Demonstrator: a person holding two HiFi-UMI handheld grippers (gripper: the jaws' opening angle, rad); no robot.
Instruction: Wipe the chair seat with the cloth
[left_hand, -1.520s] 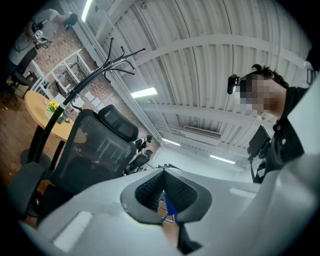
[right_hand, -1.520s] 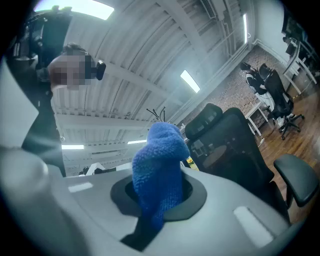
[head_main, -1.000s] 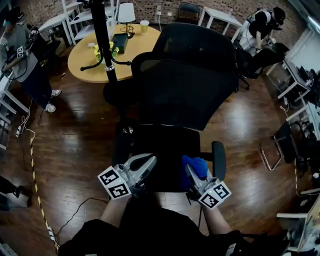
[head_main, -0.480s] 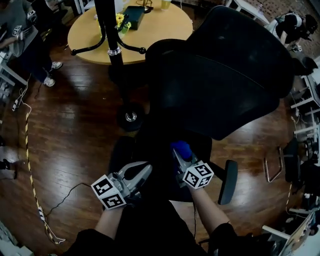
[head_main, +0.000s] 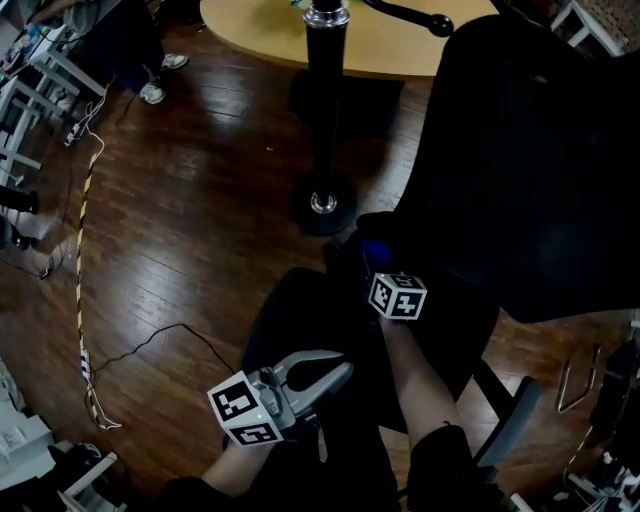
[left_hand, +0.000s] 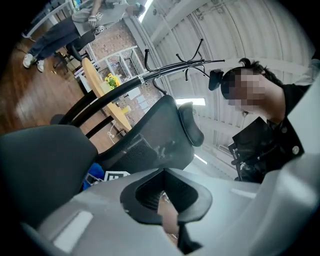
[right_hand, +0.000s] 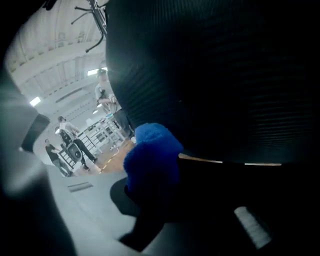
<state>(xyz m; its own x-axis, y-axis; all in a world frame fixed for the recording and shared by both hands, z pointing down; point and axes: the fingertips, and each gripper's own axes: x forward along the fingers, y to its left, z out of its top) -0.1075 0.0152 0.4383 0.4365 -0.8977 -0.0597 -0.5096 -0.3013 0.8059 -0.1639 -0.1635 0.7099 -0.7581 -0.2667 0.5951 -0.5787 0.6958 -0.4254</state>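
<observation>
1. My right tongs (head_main: 381, 268) are closed on the blue cloth (head_main: 373, 250), which sticks out at their tips.
2. The cloth is at the rear of the chair seat (head_main: 300, 320), just beside the dark backrest (head_main: 530, 170).
3. My left tongs (head_main: 328, 372) are closed and hold nothing. They are near the seat's front edge, well apart from the cloth.
</observation>
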